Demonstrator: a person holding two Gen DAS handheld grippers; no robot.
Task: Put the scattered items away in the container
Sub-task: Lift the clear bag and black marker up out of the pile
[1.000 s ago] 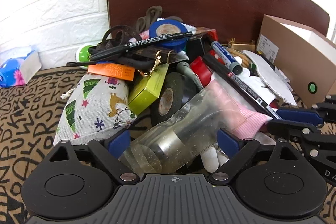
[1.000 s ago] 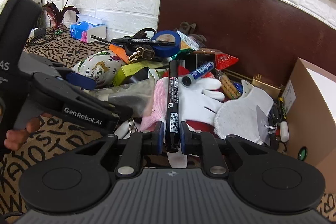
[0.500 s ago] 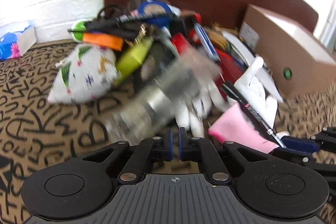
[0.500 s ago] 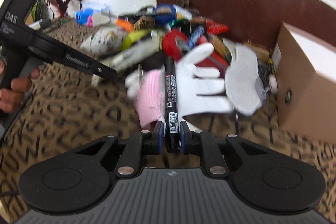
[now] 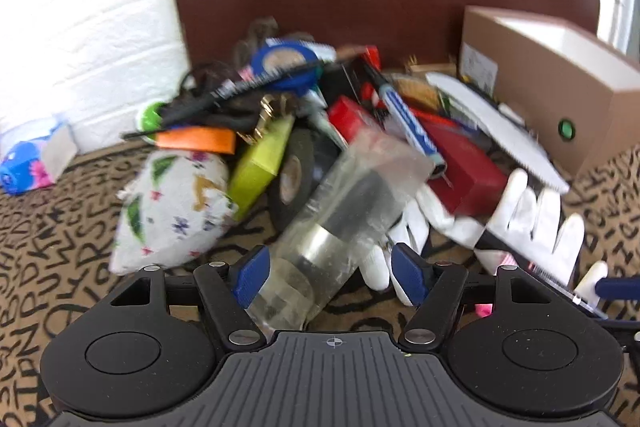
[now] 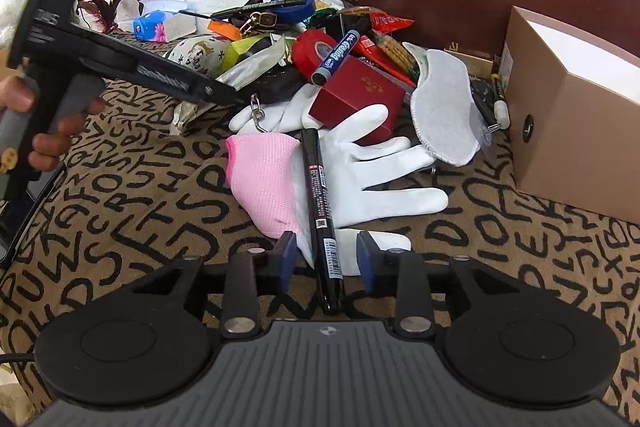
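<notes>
A pile of scattered items lies on the patterned cloth before a brown board. My left gripper (image 5: 332, 277) is open around a clear plastic bag with a dark cylinder inside (image 5: 340, 223); its pads do not press it. My right gripper (image 6: 326, 257) is open, and a black marker (image 6: 320, 195) lies loose between its fingers, across a white glove (image 6: 372, 159) with a pink cuff (image 6: 264, 175). The cardboard box (image 6: 576, 115) stands at the right; it also shows in the left wrist view (image 5: 548, 87). The left gripper and the hand holding it show in the right wrist view (image 6: 120, 55).
The pile holds a red box (image 6: 356, 95), blue tape (image 5: 284, 61), black tape (image 5: 296, 179), a printed pouch (image 5: 172, 211), a green box (image 5: 260, 163), a blue marker (image 6: 340, 55) and a white mask (image 6: 444, 107). A tissue pack (image 5: 28, 163) lies far left.
The right gripper pulled the marker and glove back out of the pile, then opened and let the marker go. The left gripper shut empty half a second ago and is open again around the bag.
</notes>
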